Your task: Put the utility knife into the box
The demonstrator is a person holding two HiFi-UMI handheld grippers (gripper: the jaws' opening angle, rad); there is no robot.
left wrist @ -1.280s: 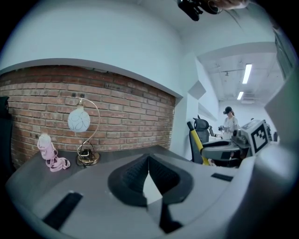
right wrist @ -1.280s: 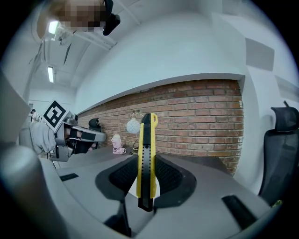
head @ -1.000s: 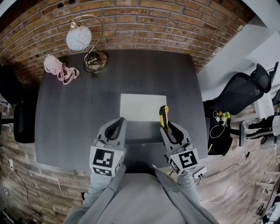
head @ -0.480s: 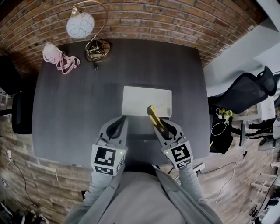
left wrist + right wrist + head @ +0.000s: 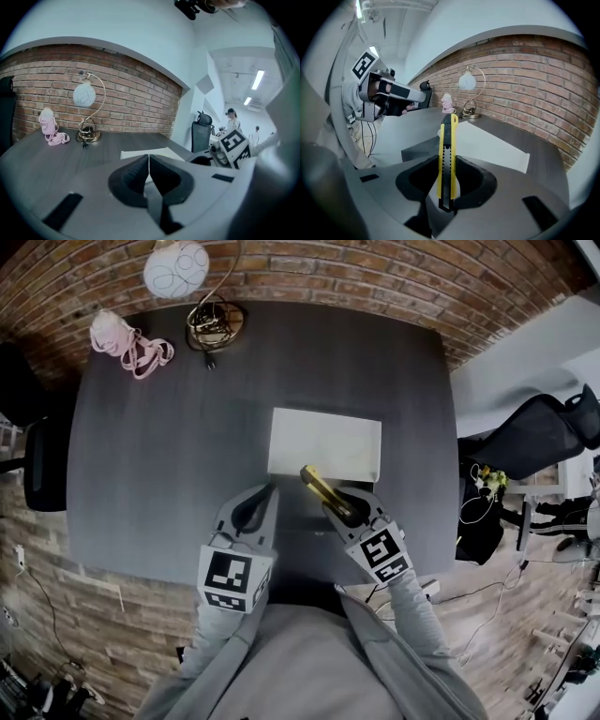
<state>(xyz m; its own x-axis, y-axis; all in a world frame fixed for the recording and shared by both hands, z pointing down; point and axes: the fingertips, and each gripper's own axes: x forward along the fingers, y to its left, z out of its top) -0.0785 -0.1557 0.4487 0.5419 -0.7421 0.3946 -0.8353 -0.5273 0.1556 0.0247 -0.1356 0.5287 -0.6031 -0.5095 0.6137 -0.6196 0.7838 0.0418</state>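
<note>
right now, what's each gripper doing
Left gripper: shut, nothing in it.
Right gripper: shut on the knife.

The knife's [image 5: 449, 136] lower end was sunk between the pads of the right gripper [image 5: 446, 165] clamped on it, and whether any blade stood out at its far tip could not be told. From the left gripper's [image 5: 149, 161] own view the box [image 5: 161, 152] was mostly hidden behind the closed jaws — only a white strip showed above them — and no view showed how deep it was. The lamp's [image 5: 176, 268] globe was cut off by the head view's top edge, the black chair [image 5: 37, 474] at the left by its round border. The pink bundle [image 5: 127, 343] was too small to identify; so was the person [image 5: 232, 121] in the far background.
</note>
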